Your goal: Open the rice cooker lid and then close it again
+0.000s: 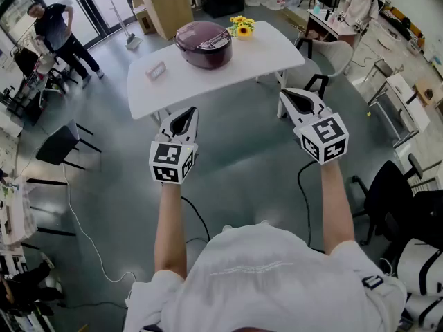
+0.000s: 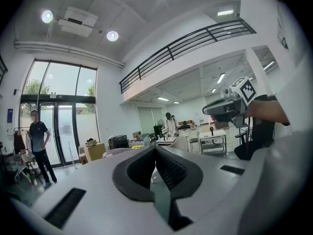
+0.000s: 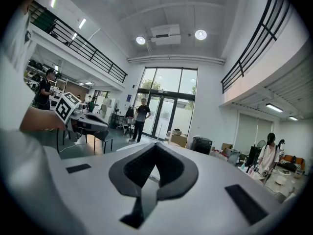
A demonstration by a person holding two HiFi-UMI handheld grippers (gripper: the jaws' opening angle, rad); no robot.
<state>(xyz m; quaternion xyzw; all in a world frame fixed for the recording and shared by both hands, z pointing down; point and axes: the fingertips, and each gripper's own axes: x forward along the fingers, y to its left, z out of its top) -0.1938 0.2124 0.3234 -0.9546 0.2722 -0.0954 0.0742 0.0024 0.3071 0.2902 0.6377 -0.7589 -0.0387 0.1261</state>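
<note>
The left gripper and right gripper are held with jaws closed, empty; the shut cooker is seen well ahead of them on the tabletop.

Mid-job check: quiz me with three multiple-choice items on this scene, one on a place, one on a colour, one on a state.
1. Where is the rice cooker? A: on the floor. B: on the white table. C: on a chair.
2. What colour are the flowers beside it? A: yellow. B: blue. C: red.
3. How is the cooker's lid? A: raised. B: taken off. C: down.

Answers:
1. B: in the head view it stands on the tabletop, toward the far edge.
2. A: yellow blooms show just right of it.
3. C: the lid lies flat on the body.
</note>
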